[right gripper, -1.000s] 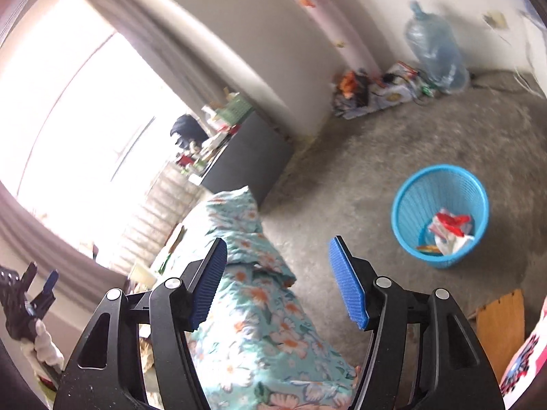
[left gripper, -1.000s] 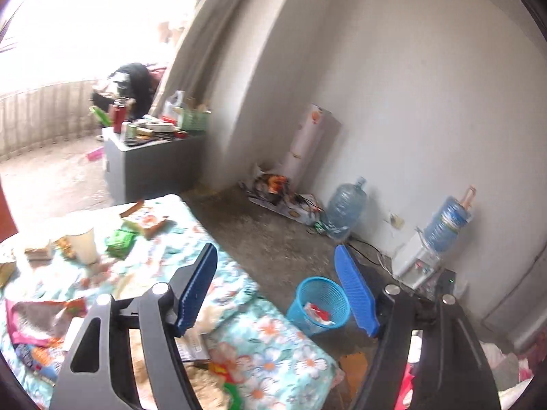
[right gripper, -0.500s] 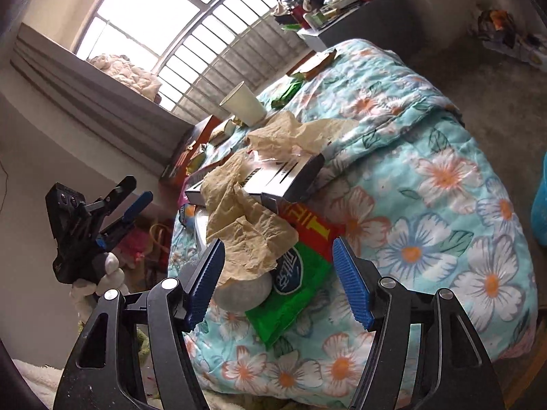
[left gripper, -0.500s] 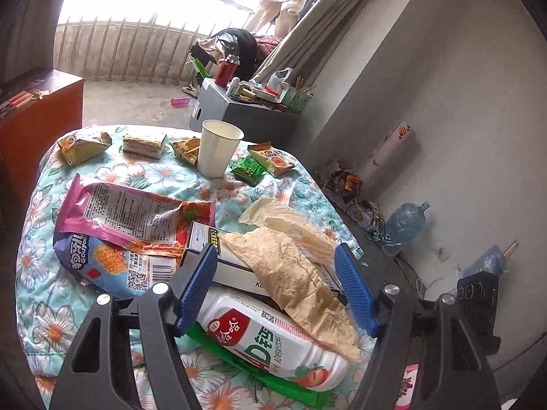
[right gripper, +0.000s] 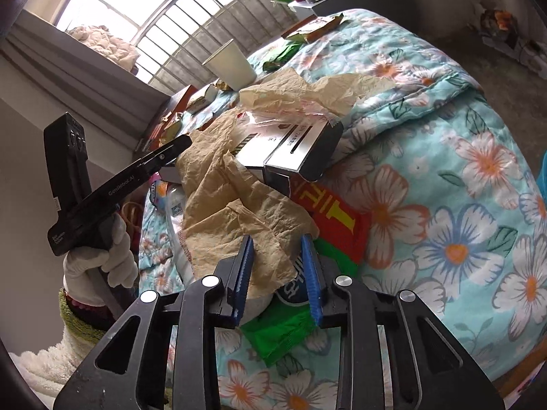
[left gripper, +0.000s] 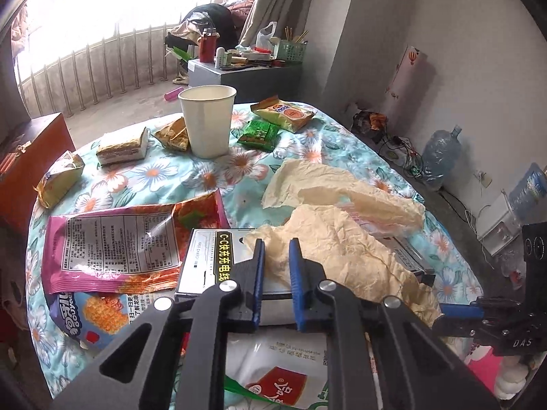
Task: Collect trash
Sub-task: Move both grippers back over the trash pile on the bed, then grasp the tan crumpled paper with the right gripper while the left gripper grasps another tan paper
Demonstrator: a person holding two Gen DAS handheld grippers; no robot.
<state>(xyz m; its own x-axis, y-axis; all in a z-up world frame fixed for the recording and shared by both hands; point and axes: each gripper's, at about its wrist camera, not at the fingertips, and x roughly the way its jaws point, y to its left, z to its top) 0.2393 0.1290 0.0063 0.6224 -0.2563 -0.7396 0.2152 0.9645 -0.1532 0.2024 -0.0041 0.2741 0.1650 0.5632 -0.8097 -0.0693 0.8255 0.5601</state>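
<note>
Crumpled brown paper (left gripper: 342, 249) is pinched as both grippers' fingers (left gripper: 295, 266) close; the paper cup (left gripper: 208, 119) stands upright.

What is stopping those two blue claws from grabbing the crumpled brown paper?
Nothing visible does. The left gripper is closing with a fold of the brown paper between its pads, and the right gripper is closing around the paper's near corner.

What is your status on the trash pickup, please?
Both claws closing on the crumpled brown paper: left claw at one end, right claw at the other. Paper drapes a box and bottle; may drag them.
</note>
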